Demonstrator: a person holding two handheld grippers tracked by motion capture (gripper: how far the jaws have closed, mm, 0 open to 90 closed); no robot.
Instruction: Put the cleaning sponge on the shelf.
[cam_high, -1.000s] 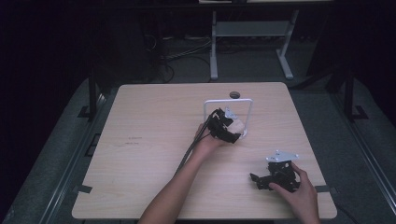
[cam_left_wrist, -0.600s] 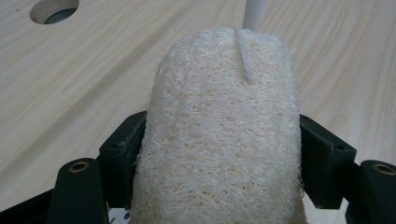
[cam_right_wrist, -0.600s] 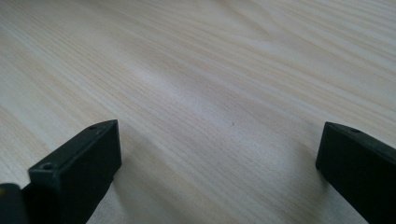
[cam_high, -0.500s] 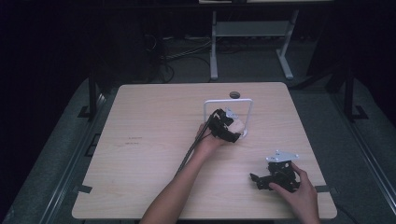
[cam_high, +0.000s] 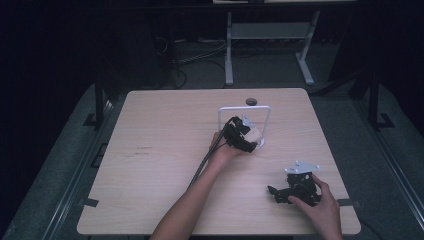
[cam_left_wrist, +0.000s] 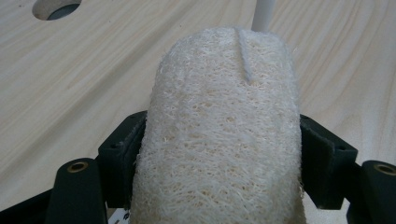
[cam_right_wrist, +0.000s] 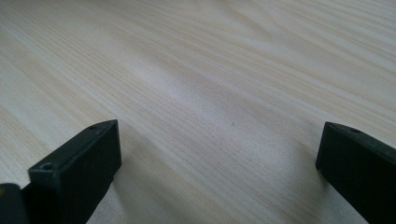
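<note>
Two black pads (cam_left_wrist: 128, 158) of the left gripper (cam_high: 241, 136) are being pressed against a coarse, fibrous, rounded loofah sponge (cam_left_wrist: 219, 140), held beside a thin white wire frame (cam_high: 245, 108) on the pale wood-grain table (cam_high: 165, 150). The right gripper (cam_high: 295, 189) is being rested near the table's edge, jaws wide apart.

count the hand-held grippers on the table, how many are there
2. The left hand-held gripper is near the table's middle, by a white wire frame, closed on a loofah sponge. The right hand-held gripper rests near the front right corner, jaws open.
</note>
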